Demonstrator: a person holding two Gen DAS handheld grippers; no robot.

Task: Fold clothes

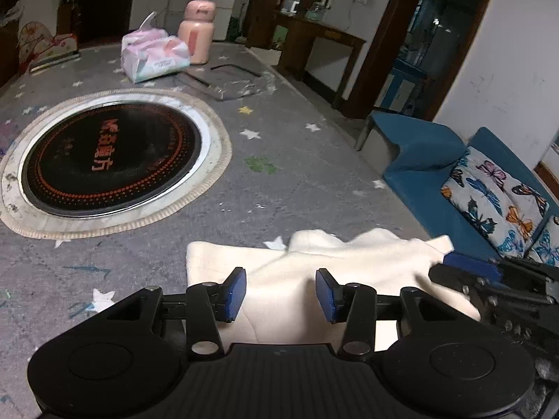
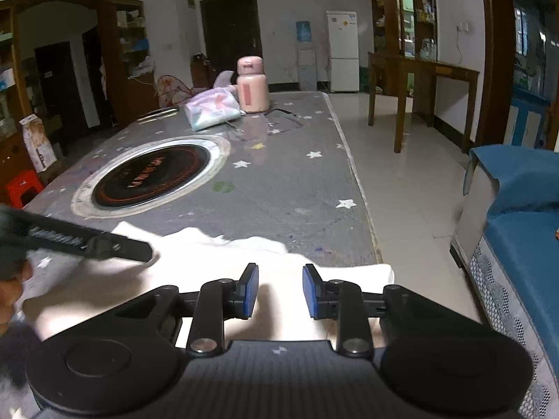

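The cream garment (image 1: 314, 279) lay soft and limp at the tabletop's (image 1: 297, 174) near edge, best pinched at a hem corner, while the left hand-held gripper (image 1: 281, 295) and right hand-held gripper (image 2: 280, 291) hovered over it with jaws apart, gripping nothing.

A round black induction hob (image 1: 111, 160) sits sunk in the grey star-print tablecloth (image 1: 297, 181), ahead and left of the tongs. Farther off stand a tissue pack (image 1: 153, 56) and pink flask (image 1: 196, 33); a blue sofa (image 1: 419, 160) lies right.
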